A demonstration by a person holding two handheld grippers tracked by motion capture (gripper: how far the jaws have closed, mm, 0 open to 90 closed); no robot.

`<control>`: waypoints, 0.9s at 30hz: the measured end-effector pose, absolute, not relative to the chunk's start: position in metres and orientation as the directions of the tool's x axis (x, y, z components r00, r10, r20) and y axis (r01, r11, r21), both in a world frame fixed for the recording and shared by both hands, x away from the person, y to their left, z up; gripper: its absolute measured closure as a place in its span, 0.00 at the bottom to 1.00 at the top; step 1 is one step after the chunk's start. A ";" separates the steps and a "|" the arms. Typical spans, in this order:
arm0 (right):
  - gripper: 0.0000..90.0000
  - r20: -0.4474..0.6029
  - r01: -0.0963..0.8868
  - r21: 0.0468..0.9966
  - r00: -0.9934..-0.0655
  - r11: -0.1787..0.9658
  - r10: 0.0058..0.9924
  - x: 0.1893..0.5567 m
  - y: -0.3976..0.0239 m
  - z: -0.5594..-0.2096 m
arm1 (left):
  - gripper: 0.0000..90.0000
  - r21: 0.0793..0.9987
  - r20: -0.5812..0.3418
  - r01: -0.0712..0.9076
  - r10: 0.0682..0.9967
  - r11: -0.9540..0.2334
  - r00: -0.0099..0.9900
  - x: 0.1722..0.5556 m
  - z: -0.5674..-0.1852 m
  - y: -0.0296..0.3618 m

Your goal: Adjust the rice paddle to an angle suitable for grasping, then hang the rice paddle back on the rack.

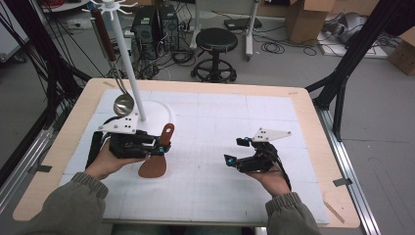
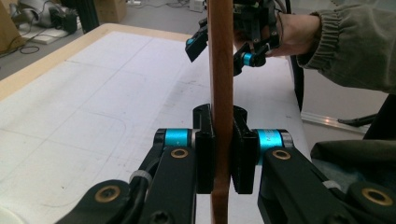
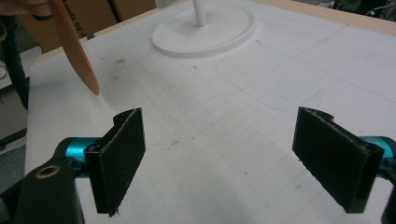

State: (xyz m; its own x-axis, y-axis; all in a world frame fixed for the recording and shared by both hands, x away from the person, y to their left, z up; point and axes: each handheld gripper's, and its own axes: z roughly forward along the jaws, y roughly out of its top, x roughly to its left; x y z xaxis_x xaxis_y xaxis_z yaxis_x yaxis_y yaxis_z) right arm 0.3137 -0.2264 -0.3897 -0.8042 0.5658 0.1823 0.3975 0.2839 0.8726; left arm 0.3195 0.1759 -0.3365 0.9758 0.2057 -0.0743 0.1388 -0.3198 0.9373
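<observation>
A brown wooden spatula (image 1: 153, 165) is clamped between the shut jaws of my left gripper (image 1: 159, 147) at the left of the white mat. Its handle (image 2: 220, 65) stands edge-on between the pads, which press it from both sides. The broad end points down toward the mat and its tip (image 3: 77, 51) hangs close above it. My right gripper (image 1: 234, 150) is held over the right half of the mat, apart from the spatula, open. Nothing lies between its two wide-set pads (image 3: 119, 158), just bare mat. It also appears beyond the handle as the far gripper (image 2: 233, 42).
A white hook stand (image 1: 131, 68) rises from a round base (image 1: 159, 115) just behind the left gripper. A metal ladle (image 1: 123, 104) with a brown handle hangs from it. The mat (image 1: 220, 117) covers a wooden table (image 1: 303, 105). A stool (image 1: 215, 41) and boxes stand beyond.
</observation>
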 end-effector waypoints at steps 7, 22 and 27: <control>0.17 0.187 0.420 0.867 -0.772 0.266 0.607 0.311 -0.247 -0.394 | 0.92 0.949 -0.068 0.134 0.231 -0.286 0.971 0.324 -0.324 0.185; 0.13 0.175 0.432 0.864 -0.740 0.258 0.650 0.306 -0.266 -0.400 | 0.91 0.962 -0.074 0.141 0.273 -0.233 0.959 0.334 -0.305 0.203; 0.13 0.172 0.425 0.868 -0.742 0.258 0.648 0.306 -0.267 -0.400 | 0.92 0.965 -0.066 0.133 0.282 -0.227 0.957 0.337 -0.297 0.208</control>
State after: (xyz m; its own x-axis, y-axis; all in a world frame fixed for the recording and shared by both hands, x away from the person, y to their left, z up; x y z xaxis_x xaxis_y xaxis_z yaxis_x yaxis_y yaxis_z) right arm 0.3059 -0.2671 -0.3996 -0.7423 0.6477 0.1716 0.4253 0.2576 0.8676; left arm 0.3368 0.2084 -0.2972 0.9572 0.2820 -0.0657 0.1330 -0.2268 0.9648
